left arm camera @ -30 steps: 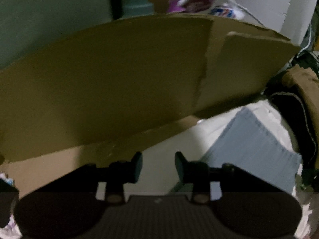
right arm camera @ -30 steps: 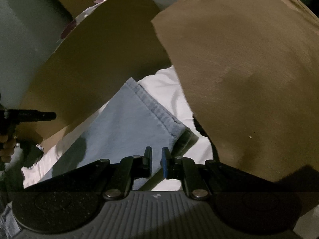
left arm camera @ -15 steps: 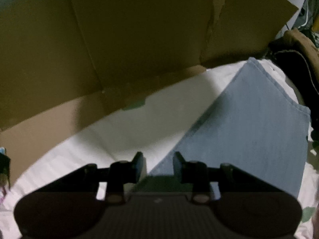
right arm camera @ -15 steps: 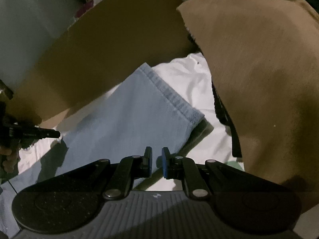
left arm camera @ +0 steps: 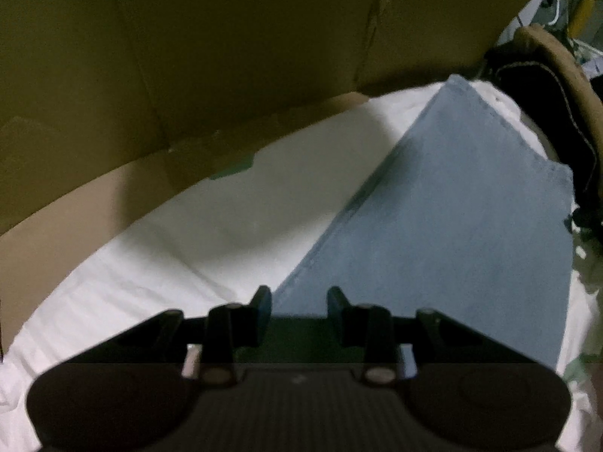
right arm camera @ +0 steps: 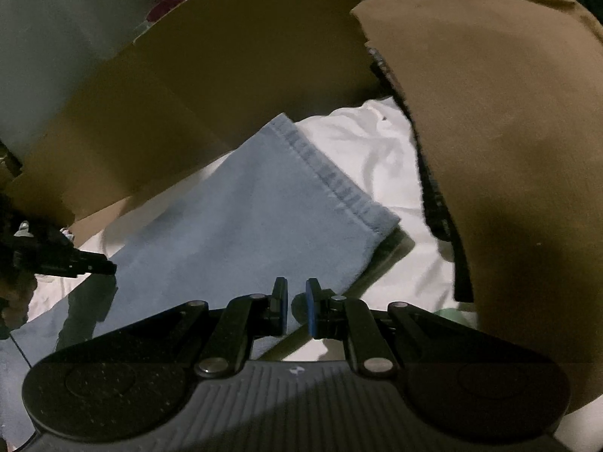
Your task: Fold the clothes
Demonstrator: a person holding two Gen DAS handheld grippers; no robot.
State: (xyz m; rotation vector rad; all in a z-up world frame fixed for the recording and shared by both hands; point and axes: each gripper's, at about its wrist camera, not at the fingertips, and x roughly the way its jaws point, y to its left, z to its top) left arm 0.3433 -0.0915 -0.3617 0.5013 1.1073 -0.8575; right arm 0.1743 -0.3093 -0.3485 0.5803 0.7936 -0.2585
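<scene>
White sheet (left arm camera: 143, 275) over bed, cardboard (left arm camera: 226, 56) propped behind, dim light. Your left hand-held gripper (left arm camera: 299, 301): jaws apart, empty, over near edge of blue jeans leg (left arm camera: 452, 207) lying flat on sheet. Risk: pinching sheet along with denim. Your right hand-held gripper (right arm camera: 297, 307): jaws nearly together, empty. Brown garment (right arm camera: 508, 150) beside it could snag.

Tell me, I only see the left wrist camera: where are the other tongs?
Observer: The right tongs hover over the near edge of the blue jeans leg, nearly shut, holding nothing.
Operator: What's that brown thing on the right?
Observer: A big brown garment, heaped beside the leg's stitched hem.
Operator: Do my tongs touch the jeans?
Observer: The left tongs reach in from the side, tips seemingly just above the leg, with a shadow beneath.
</scene>
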